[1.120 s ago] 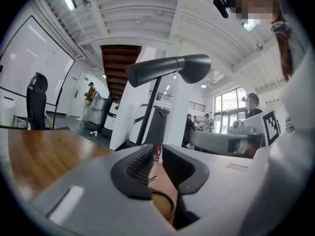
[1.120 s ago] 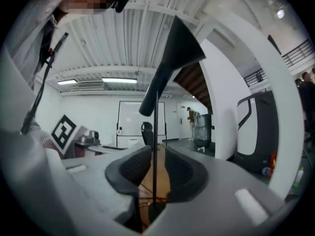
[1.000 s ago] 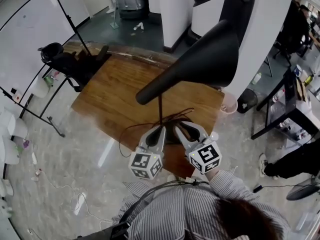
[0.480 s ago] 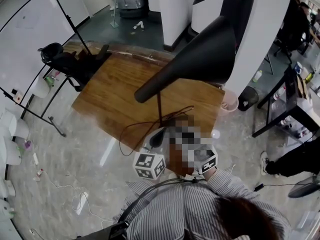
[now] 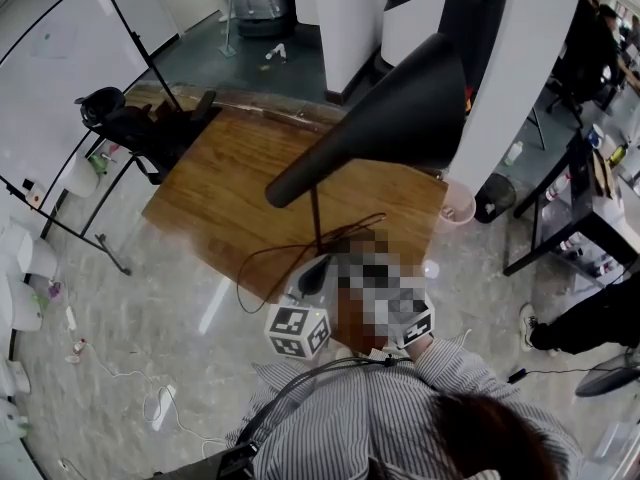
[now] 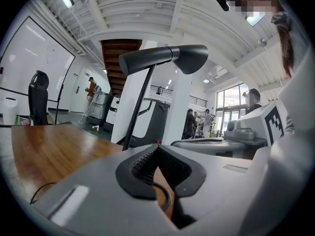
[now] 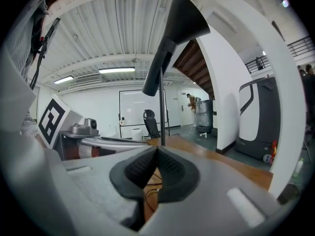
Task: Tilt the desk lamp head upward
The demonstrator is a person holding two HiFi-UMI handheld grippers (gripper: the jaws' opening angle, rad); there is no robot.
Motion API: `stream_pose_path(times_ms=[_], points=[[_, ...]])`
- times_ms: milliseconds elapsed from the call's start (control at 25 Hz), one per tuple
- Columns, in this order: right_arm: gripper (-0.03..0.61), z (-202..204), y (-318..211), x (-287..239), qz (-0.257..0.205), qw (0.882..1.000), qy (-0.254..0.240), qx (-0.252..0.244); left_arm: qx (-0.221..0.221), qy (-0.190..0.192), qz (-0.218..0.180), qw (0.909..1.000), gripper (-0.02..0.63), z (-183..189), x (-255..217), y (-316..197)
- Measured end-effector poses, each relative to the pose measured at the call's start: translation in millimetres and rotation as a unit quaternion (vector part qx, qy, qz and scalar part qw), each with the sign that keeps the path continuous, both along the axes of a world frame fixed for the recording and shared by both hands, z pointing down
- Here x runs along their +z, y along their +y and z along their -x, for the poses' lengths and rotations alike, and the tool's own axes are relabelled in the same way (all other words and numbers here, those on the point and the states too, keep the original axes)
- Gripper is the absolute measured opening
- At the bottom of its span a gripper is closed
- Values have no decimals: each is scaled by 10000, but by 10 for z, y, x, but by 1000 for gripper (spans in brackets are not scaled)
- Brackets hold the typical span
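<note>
Noted underfoot: glossy pale floor (image 5: 170, 298), loose cables (image 5: 150, 403) trailing at near left. At centre, wooden table (image 5: 220, 188); black office chair (image 5: 135, 123) at its far-left corner. Along left, whiteboard (image 5: 60, 68) on black stand. Beyond table, white pillar (image 5: 525, 68). Overhead, ribbed white ceiling (image 6: 133, 4) with lit strip lights (image 7: 116, 70); tall windows (image 6: 229, 95) far off

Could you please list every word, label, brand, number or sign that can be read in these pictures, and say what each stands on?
No readable text anywhere in these views.
Left gripper's cube: black-and-white square markers only, no letters or numbers.
Whiteboard: looks blank.
Desk lamp: no label or brand visible.
</note>
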State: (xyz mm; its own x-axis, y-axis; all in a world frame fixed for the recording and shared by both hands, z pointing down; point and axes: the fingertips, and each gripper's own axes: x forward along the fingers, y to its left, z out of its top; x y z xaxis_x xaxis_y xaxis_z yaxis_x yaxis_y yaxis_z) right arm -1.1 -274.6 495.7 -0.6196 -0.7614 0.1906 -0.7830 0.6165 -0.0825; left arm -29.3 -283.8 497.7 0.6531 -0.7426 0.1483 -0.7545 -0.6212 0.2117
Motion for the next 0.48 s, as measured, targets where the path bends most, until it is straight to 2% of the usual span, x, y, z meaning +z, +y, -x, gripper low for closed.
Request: stream_pose_path(times_ms=[480], points=[[2,15,46,-15,11,10000,5,-31,-3,-22,152,9999,5,6,71,44]])
